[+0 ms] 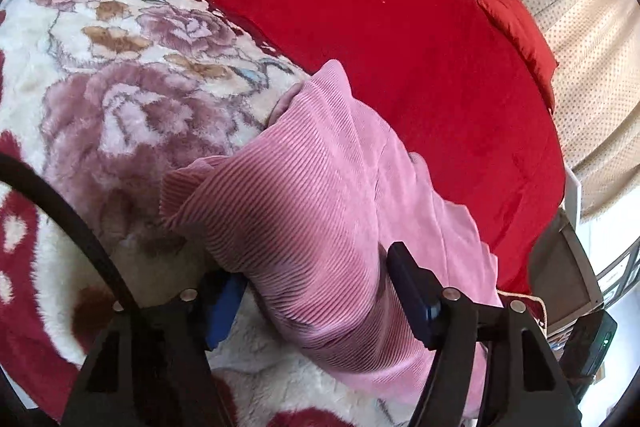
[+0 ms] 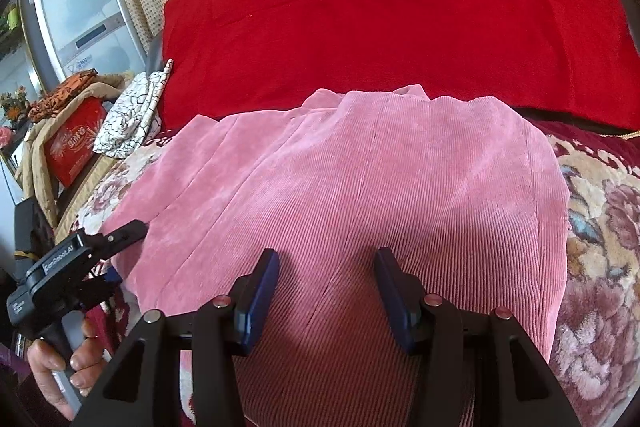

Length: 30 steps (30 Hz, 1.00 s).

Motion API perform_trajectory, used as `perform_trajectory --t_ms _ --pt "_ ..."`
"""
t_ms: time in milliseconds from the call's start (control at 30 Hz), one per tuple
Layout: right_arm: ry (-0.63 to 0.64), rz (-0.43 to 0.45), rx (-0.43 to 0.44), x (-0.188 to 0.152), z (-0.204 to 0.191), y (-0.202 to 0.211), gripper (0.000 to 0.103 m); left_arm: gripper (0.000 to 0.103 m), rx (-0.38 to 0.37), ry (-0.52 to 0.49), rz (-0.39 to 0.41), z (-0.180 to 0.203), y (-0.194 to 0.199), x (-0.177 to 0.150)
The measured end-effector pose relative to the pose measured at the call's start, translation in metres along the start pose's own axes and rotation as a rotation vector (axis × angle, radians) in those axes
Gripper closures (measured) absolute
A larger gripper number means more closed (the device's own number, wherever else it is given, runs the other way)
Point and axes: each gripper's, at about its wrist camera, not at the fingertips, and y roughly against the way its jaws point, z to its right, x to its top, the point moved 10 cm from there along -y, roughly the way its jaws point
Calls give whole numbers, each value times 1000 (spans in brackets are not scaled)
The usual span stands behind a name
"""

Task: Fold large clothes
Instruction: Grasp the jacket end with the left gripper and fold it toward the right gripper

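The left gripper (image 1: 316, 291) straddles a raised fold of the pink corduroy garment (image 2: 360, 179) without clamping it, the right gripper (image 2: 326, 287) hovers unclenched over the same garment, spread on a floral blanket (image 1: 120, 87) before a red cover (image 2: 380, 7).

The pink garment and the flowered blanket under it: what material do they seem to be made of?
The pink garment looks like corduroy or a ribbed velvet: fine parallel ridges with a soft sheen. The flowered blanket looks like thick plush fleece, probably synthetic: its pile is long and fuzzy, and the rose print blurs at the edges.
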Motion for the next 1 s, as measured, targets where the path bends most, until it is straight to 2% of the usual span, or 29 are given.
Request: perform_trajectory --t_ms 33,67,167,233,333,400,467,533,600,700,767,800,900,1000 --pt "-6 -3 7 0 1 0 49 42 5 -10 1 1 0 0" --pt "-11 -4 11 0 1 1 49 58 10 -32 3 4 0 1" --pt "-35 -12 35 0 3 3 49 75 -7 -110 35 19 4 6" --pt "-57 -18 56 1 5 4 49 78 45 -265 76 39 10 6" --pt "-99 -25 87 2 10 6 49 80 64 -511 126 76 20 -7" --pt "-131 -29 114 3 13 8 49 81 100 -750 157 105 24 -30" --pt "-160 -28 140 5 15 10 49 81 92 -902 148 122 23 -54" --pt "-187 -30 160 7 18 11 49 82 102 -1028 102 131 11 -80" --pt "-220 -25 179 11 22 12 49 82 120 -1067 74 130 3 -89" --pt "-305 -26 262 16 26 16 48 82 103 -1045 65 130 3 -88" --pt "-359 -31 358 20 23 19 33 82 94 -1027 60 128 3 -85" --pt "-379 -36 398 23 19 20 30 82 97 -1033 62 128 3 -85" --pt "-410 -44 509 30 2 23 28 82 107 -1048 68 128 1 -84" --pt "-408 -111 585 32 -25 15 28 82 101 -1042 64 129 1 -84"
